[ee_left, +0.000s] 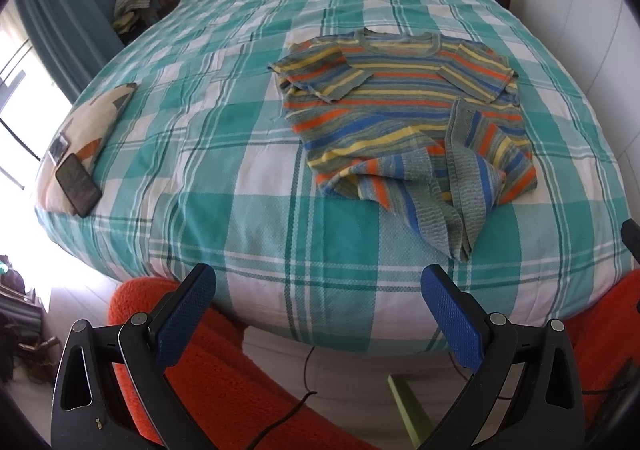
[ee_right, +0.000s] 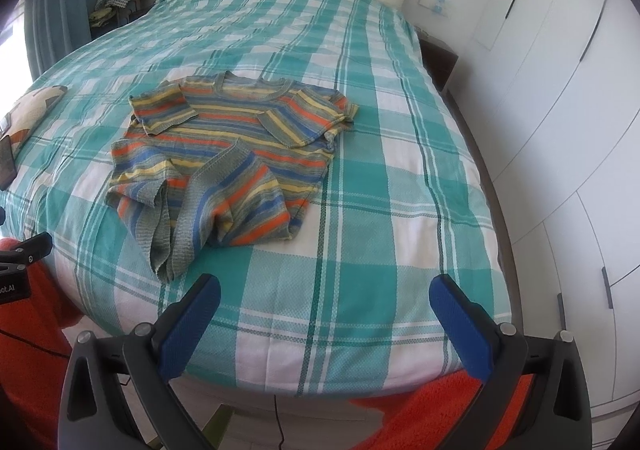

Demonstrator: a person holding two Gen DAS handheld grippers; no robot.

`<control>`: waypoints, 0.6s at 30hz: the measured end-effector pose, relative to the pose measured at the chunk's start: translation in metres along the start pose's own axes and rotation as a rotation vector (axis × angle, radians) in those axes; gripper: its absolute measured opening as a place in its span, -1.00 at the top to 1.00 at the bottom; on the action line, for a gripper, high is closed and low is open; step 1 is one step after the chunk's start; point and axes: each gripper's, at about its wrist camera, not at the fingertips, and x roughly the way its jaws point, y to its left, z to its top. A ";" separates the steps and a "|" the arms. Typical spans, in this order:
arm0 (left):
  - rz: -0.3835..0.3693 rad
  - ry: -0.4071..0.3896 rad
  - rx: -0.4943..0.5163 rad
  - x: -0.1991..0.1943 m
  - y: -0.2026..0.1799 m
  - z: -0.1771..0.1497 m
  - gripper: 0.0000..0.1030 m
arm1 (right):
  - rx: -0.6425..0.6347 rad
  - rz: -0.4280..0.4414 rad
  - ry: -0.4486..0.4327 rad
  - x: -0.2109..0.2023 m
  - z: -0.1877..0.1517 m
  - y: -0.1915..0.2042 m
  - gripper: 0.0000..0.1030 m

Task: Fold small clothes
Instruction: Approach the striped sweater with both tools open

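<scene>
A small striped T-shirt (ee_left: 400, 106) in grey, orange, blue and yellow lies on the green-and-white checked bed cover (ee_left: 240, 178). Both sleeves are folded in over the chest, and the hem is crumpled and turned up toward the near edge. It also shows in the right wrist view (ee_right: 232, 146). My left gripper (ee_left: 318, 282) is open and empty, held off the near edge of the bed, short of the shirt and to its left. My right gripper (ee_right: 324, 290) is open and empty over the near edge, to the right of the shirt's hem.
A dark phone (ee_left: 78, 184) lies on a patterned cushion (ee_left: 92, 130) at the bed's left edge. An orange fluffy rug (ee_left: 208, 370) and a cable (ee_left: 288, 410) lie on the floor below. White wardrobe doors (ee_right: 560, 130) stand at right. A nightstand (ee_right: 438, 60) is beside the headboard.
</scene>
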 end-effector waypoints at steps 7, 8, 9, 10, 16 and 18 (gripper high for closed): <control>-0.004 0.010 -0.004 0.004 0.002 -0.001 -0.99 | 0.001 0.002 0.003 0.001 0.000 0.000 -0.99; -0.004 0.011 -0.004 0.004 0.002 -0.001 -0.99 | 0.000 0.002 0.004 0.001 0.000 0.000 -0.99; -0.004 0.012 -0.004 0.005 0.002 -0.001 -0.99 | 0.003 0.003 0.004 0.002 -0.001 -0.001 -0.99; -0.005 0.012 -0.004 0.005 0.002 -0.001 -0.99 | 0.004 0.004 0.005 0.003 -0.001 -0.001 -0.99; -0.005 0.011 -0.004 0.005 0.002 -0.001 -0.99 | 0.005 0.004 0.006 0.003 -0.001 -0.001 -0.99; -0.006 0.012 -0.003 0.006 0.001 -0.002 -0.99 | 0.006 0.004 0.006 0.003 -0.001 -0.001 -0.99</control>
